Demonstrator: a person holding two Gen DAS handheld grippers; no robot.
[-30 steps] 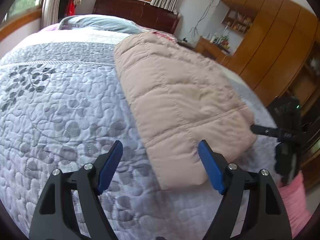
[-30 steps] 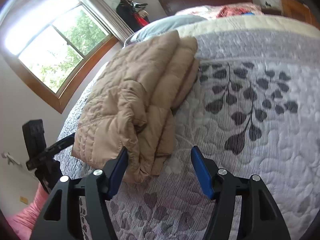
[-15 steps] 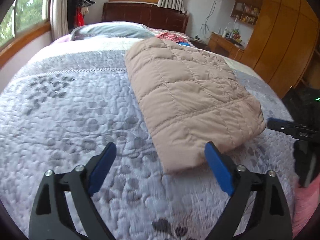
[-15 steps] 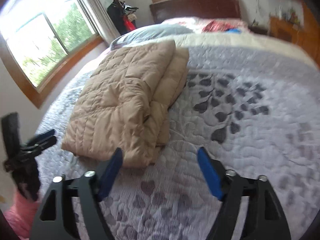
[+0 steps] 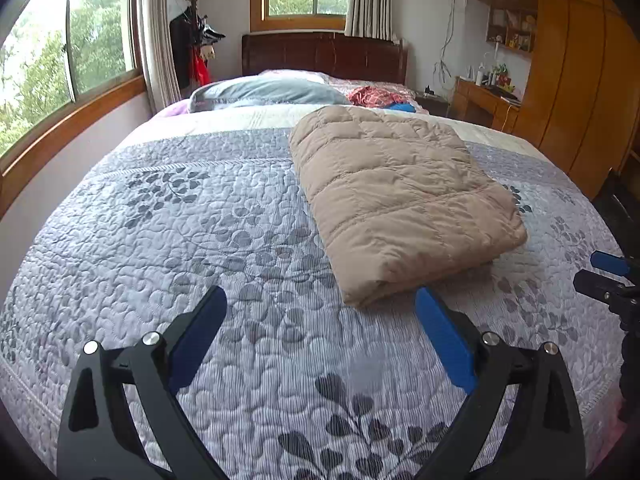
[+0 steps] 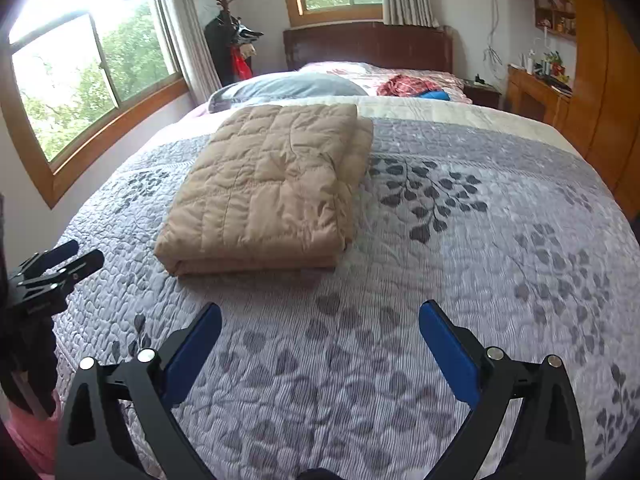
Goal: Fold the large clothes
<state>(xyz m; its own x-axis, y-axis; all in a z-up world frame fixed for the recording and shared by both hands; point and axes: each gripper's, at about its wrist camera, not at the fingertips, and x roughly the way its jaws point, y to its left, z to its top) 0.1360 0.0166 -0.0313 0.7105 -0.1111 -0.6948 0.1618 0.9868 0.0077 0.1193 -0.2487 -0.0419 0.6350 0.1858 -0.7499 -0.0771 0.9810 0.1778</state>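
Fingers (image 5: 444,340) of the left gripper (image 5: 320,320) stand spread wide with nothing between them, hanging over the bedspread (image 5: 200,240) on the near side of the folded jacket (image 5: 400,200); the tip of its right blue pad sits just beside the jacket's nearest corner, though I cannot tell if it touches. The right gripper (image 6: 320,336) is splayed just as wide, its fingers (image 6: 448,352) bare too, hovering above the grey leaf-patterned quilt a little back from the jacket's near edge. Each tool shows at the edge of the other's view, one on either side of the jacket.

That tan quilted jacket lies flat on the bed as a thick rectangular bundle, layers stacked on one another, with the fold rounded along its near edge and a second layer peeking out along its right side in the right wrist view. It rests free, held by neither tool.

Beyond the jacket lies a blue-grey pillow (image 5: 264,94), and to the right of that a red patterned cloth (image 5: 376,96) with something bright blue beside it. Farther still stands the dark wooden headboard (image 5: 324,54). Left of the jacket, along the wall, runs a wood-framed window (image 6: 92,80), with a coat stand (image 6: 232,40) in the far corner. Right of the jacket are a wooden wardrobe (image 5: 580,80) and a small cluttered desk (image 5: 484,100).
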